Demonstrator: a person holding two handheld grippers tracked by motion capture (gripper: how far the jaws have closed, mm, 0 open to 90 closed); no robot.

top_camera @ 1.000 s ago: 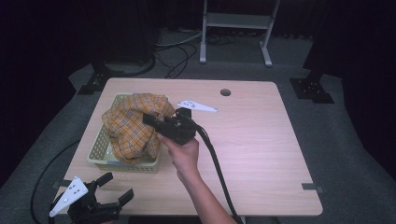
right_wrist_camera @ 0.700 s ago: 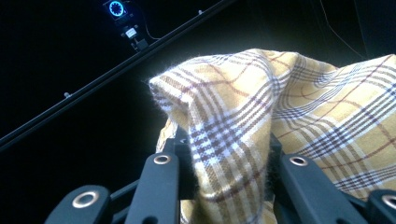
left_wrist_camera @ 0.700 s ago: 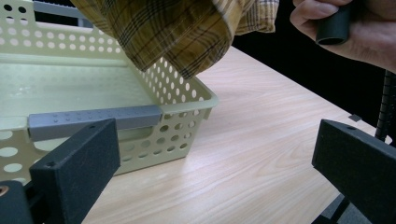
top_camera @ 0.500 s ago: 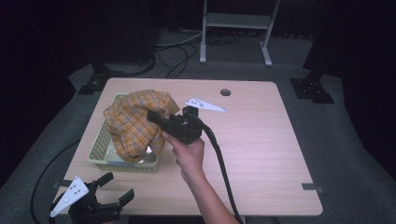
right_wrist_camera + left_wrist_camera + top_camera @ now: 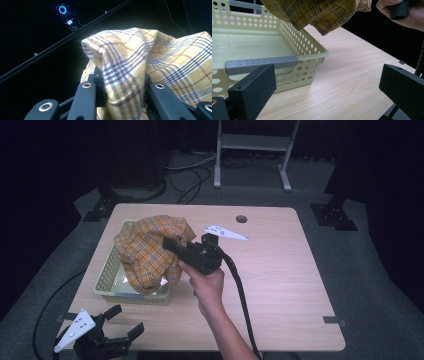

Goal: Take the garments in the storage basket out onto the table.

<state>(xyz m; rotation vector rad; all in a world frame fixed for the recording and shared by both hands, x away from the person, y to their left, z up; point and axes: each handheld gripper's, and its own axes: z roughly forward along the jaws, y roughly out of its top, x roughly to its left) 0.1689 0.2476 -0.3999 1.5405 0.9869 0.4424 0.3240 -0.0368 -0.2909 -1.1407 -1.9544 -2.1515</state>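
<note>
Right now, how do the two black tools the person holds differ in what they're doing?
The right tool is raised over the basket, while the left tool sits low at the table's near edge. The right tool is clamped on the yellow plaid cloth; the left tool's jaws stand wide apart, holding nothing. Both are black, and each carries a pale three-cornered plate.

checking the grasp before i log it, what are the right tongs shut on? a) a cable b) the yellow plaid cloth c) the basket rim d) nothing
b: the right tongs pinch a fold of the yellow plaid cloth between their jaws, lifting it over the basket.
</note>
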